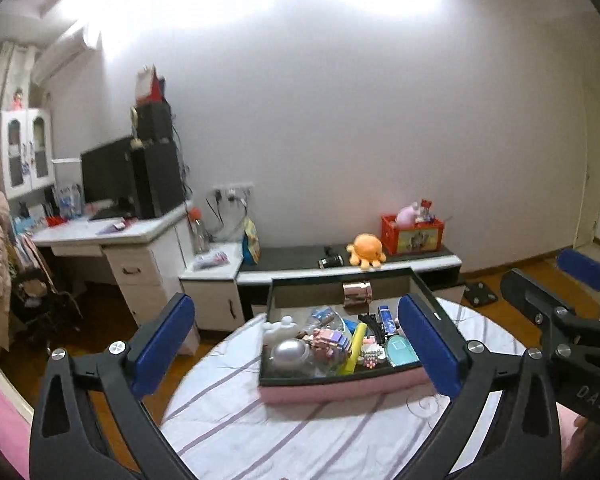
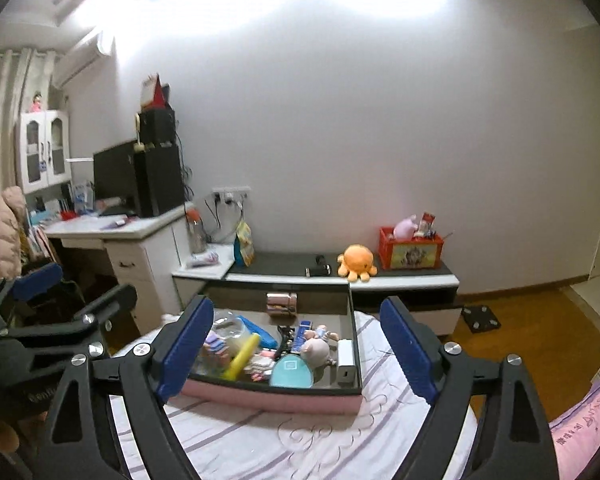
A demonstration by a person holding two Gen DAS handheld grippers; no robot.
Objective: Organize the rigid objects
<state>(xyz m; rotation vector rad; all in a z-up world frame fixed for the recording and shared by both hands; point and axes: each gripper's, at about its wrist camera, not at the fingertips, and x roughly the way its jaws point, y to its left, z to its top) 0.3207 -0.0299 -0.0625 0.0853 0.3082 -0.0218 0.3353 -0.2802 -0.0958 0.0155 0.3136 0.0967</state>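
Drawer [image 1: 342, 390] apparently beyond open left hand-held gripper [image 1: 300, 344].

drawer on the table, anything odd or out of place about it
Yes: the drawer is out of its cabinet, resting on the striped tablecloth. Its contents lie jumbled, a yellow tube slanted across them. Nothing looks spilled or damaged.

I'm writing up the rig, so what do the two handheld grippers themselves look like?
Both match. The left gripper and right gripper each have black, matte, forked frames with triangular cut-outs and silver screw heads at the pivots. Each finger carries a long blue ribbed pad. White lettering marks the side of the right gripper's body as seen from the left wrist. No cables or sleeves are visible.
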